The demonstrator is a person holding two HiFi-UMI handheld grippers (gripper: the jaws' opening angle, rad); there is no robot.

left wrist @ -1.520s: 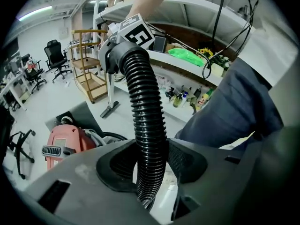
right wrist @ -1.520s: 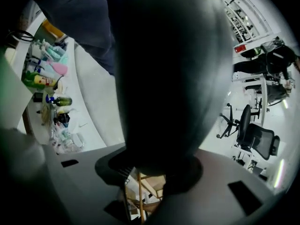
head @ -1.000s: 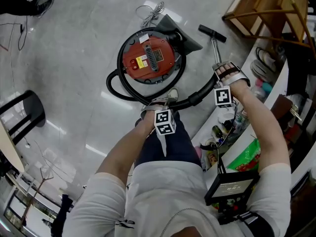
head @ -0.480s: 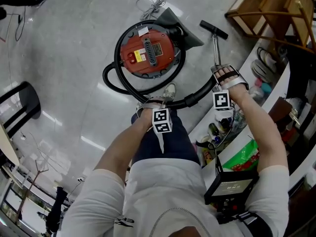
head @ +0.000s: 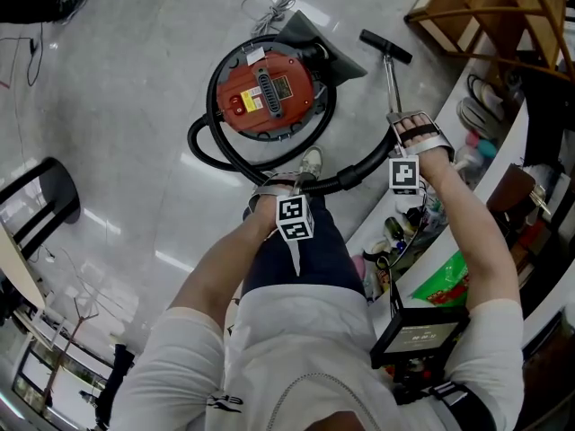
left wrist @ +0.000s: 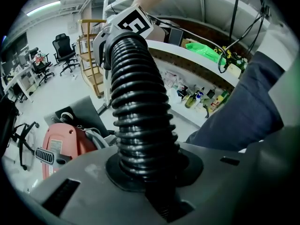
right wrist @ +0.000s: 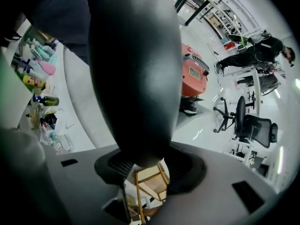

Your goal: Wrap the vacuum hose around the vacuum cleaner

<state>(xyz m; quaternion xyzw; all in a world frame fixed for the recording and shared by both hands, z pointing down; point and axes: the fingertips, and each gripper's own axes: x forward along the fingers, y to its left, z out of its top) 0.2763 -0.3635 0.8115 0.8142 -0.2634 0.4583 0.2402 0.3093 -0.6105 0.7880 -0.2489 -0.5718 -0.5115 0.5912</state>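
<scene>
vacuum cleaner [head: 269,92] shifted up-frame — hose [head: 202,155] skirting, floor [head: 117,133] leftward

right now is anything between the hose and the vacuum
Yes: the person's shoe stands on the floor between the near stretch of hose and the vacuum. Nothing else visible does.

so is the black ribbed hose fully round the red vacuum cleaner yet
Partly: the black ribbed hose rounds only the red vacuum cleaner's left and near sides.
</scene>
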